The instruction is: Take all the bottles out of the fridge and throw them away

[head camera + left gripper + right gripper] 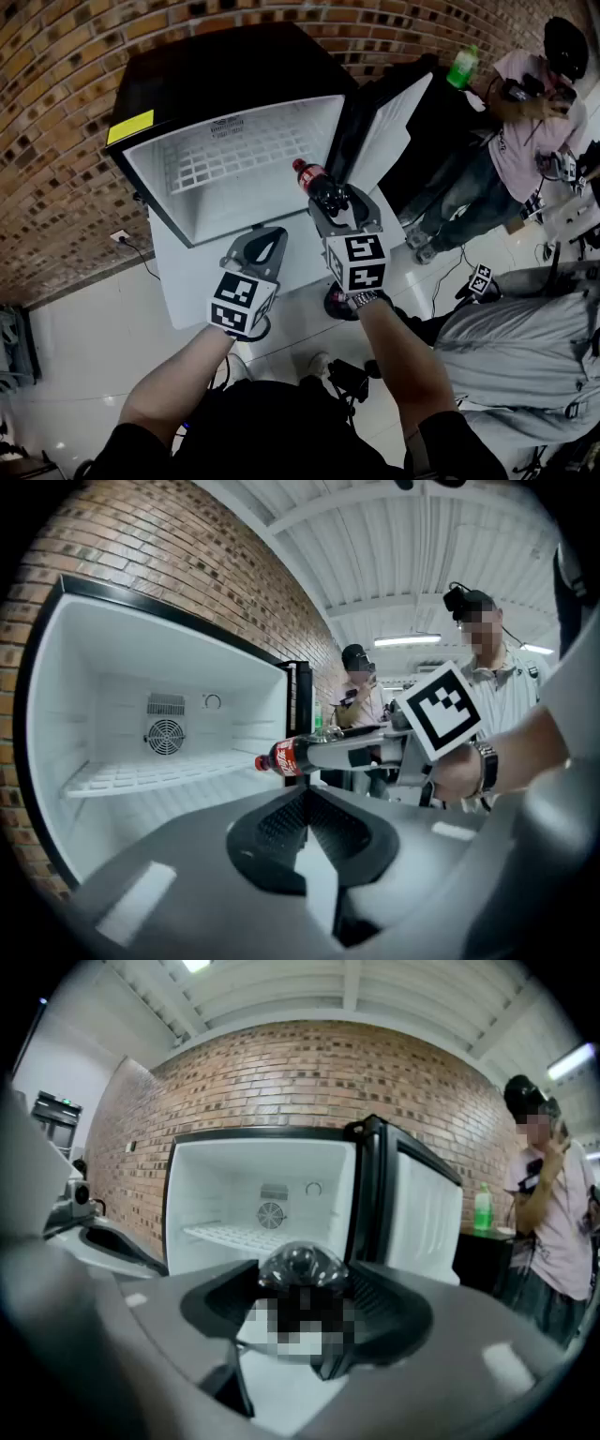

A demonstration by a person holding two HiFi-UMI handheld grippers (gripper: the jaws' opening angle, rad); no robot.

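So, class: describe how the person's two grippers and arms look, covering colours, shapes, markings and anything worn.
Both the left gripper and the right gripper are grey, with tapering tongs lined with dark ribbed pads. Each carries a white cube printed with black square markers. The person wears dark short sleeves and a wristwatch on the right wrist.

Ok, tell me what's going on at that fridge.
A person stands at the open fridge with a hand-held gripper in each hand. The right hand-held gripper is shut on a bottle, held outside the fridge. The left hand-held gripper is shut and empty. The fridge's shelf looks bare.
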